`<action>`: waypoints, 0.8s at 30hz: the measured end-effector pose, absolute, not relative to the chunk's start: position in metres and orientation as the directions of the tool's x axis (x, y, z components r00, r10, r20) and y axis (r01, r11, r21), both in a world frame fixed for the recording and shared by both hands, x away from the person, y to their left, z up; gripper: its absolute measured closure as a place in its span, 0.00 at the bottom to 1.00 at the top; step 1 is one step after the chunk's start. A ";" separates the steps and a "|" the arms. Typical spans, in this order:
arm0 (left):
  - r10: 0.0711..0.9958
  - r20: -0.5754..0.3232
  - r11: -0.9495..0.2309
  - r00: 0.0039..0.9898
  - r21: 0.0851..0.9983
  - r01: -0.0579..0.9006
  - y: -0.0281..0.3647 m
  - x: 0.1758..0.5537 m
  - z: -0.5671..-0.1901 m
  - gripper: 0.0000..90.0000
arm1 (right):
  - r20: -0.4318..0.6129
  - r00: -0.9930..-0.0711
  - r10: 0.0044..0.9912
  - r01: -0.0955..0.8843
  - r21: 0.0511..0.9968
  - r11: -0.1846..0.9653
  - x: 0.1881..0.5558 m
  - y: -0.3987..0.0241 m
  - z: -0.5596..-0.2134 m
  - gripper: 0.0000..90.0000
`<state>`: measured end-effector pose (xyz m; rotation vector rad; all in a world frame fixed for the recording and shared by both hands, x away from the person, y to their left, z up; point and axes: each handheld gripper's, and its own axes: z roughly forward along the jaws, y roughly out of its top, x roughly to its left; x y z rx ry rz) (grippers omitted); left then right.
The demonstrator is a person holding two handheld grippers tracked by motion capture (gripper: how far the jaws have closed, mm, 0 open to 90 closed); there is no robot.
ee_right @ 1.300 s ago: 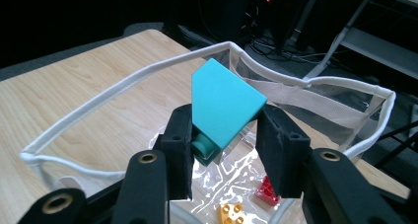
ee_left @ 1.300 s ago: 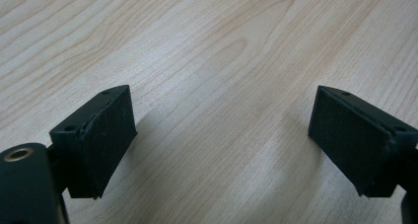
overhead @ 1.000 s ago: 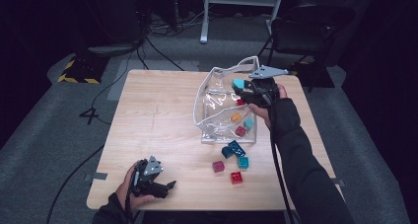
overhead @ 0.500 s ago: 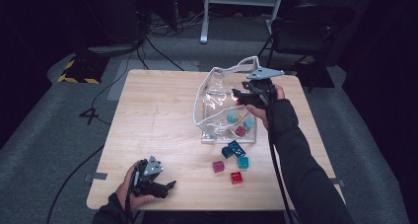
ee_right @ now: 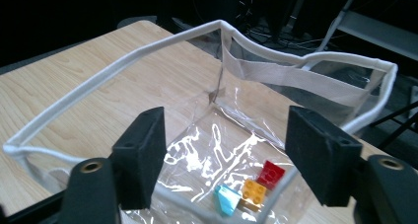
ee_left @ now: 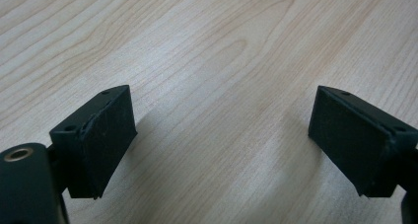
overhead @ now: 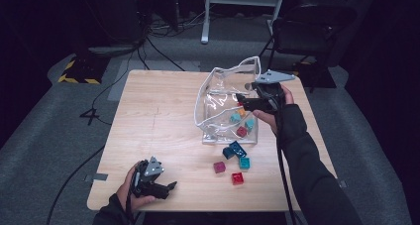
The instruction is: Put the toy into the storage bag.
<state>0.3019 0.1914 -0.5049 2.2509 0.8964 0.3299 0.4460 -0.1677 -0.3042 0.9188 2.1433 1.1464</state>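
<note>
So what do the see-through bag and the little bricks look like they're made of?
The bag looks like soft clear plastic film, probably vinyl: glossy, with bright wrinkle glints, and the table grain shows through it. Its white rim looks matte, like fabric binding or piping, though that's uncertain. The bricks look like hard moulded plastic, smooth and evenly coloured, with studs on top.

One clear bag [overhead: 218, 93] holds four bricks [overhead: 241, 131]. Four more bricks [overhead: 238, 178] lie at its six o'clock. Two grippers.
</note>
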 end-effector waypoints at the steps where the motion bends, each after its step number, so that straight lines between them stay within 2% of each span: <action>1: 0.683 -0.016 -0.530 0.730 0.678 0.510 0.191 0.302 -0.505 0.12 | -0.131 -0.624 0.770 0.312 0.862 0.400 0.444 -0.171 -0.304 0.34; 3: 0.683 -0.016 -0.529 0.730 0.678 0.510 0.191 0.302 -0.505 0.12 | -0.116 -0.632 0.766 0.313 0.866 0.389 0.439 -0.176 -0.305 0.28; 9: 0.683 -0.016 -0.530 0.730 0.678 0.510 0.191 0.302 -0.505 0.12 | -0.129 -0.623 0.772 0.308 0.866 0.393 0.423 -0.194 -0.312 0.25; 24: 0.683 -0.015 -0.531 0.730 0.676 0.511 0.191 0.302 -0.505 0.12 | -0.153 -0.662 0.734 0.252 0.877 0.410 0.370 -0.222 -0.336 0.26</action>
